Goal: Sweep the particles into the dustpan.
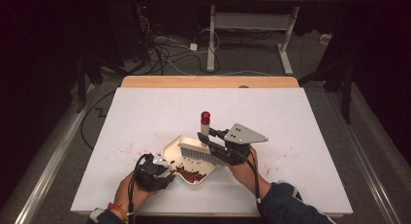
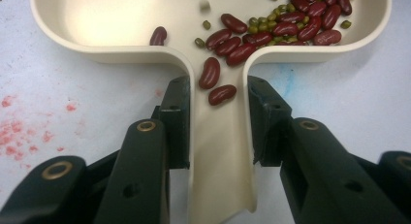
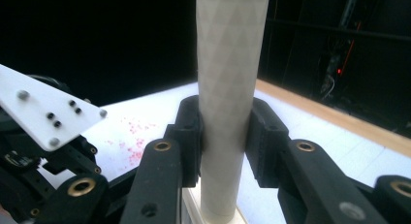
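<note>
Room: dark around my rig, cables on the far floor, a white table (image 1: 291,136) with a wooden far edge and faint red stains.
Dustpan (image 2: 121,25): smooth cream plastic, rounded corners, near centre of the table; glossy red kidney beans (image 2: 286,25) and small green ones lie in it.
Left gripper (image 2: 220,120): I have its black jaws clamped on the dustpan's channel-shaped handle.
Right gripper (image 3: 225,136): jaws clamped on the brush (image 1: 196,149) handle, a pale cylinder with a faint triangle texture and red cap; bristles rest on the pan's far rim.
Writing: none I can read.

Cream dustpan (image 1: 169,150) flat, holding beans (image 2: 286,23); brush (image 1: 196,150) inside.
</note>
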Demonstrator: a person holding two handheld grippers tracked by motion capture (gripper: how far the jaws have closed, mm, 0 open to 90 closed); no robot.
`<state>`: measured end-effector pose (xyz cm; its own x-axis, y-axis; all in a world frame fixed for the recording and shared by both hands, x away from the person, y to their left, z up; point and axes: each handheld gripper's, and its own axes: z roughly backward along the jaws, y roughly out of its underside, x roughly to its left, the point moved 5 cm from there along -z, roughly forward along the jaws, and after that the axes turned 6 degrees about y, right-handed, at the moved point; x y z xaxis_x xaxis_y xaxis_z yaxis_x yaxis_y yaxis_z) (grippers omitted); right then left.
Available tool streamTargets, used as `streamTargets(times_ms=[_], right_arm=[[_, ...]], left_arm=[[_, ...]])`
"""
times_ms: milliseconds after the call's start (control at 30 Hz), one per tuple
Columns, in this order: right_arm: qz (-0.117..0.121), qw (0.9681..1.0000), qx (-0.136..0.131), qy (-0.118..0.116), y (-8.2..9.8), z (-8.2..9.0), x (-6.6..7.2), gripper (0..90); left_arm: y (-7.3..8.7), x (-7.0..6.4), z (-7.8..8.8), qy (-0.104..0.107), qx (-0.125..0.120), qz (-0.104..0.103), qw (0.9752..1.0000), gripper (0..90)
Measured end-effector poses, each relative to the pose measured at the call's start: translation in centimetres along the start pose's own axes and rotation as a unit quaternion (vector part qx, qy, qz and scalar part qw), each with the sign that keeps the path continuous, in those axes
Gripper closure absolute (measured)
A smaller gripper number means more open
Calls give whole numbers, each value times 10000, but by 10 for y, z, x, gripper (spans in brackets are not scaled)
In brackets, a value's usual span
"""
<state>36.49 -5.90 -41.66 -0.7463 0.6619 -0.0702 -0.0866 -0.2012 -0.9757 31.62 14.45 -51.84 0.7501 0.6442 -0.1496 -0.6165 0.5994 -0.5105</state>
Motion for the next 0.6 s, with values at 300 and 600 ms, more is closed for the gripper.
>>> streamTargets(times_ms=[300,600], right_arm=[[-13,9996,-171,239,-12,25,-18,702],[200,9963,86,829,3,54,-47,702]], left_arm=[[6,-3,5,47,90,-106,9999,633],[7,-8,6,-3,124,-165,9998,632]])
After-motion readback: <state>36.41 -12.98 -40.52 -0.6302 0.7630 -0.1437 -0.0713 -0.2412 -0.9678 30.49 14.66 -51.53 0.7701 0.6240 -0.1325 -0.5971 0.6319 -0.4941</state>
